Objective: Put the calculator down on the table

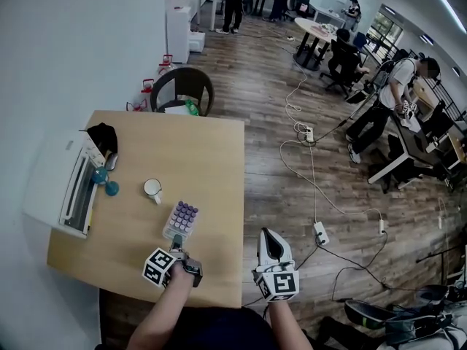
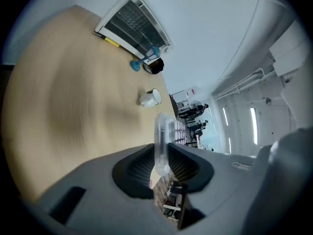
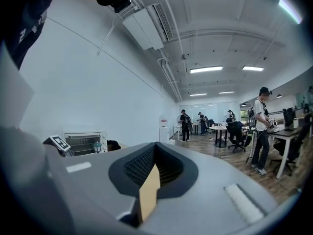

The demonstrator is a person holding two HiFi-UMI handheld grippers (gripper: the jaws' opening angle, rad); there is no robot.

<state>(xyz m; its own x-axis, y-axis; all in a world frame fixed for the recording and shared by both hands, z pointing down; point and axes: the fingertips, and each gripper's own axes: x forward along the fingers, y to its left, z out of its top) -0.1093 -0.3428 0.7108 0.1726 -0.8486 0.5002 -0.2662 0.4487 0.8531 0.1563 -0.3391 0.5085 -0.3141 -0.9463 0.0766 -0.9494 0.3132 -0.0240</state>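
Note:
The calculator, clear-cased with purple keys, is over the front part of the wooden table. My left gripper is shut on its near end. In the left gripper view the calculator stands edge-on between the pads, with my left gripper pressing on both faces. I cannot tell whether it touches the tabletop. My right gripper is off the table's right edge over the floor. In its own view my right gripper has its jaws together with nothing held.
A white mug stands just beyond the calculator, and the same mug shows in the left gripper view. A white toaster oven, a blue object and a black object sit at the left. A chair is at the far edge. Cables cross the floor.

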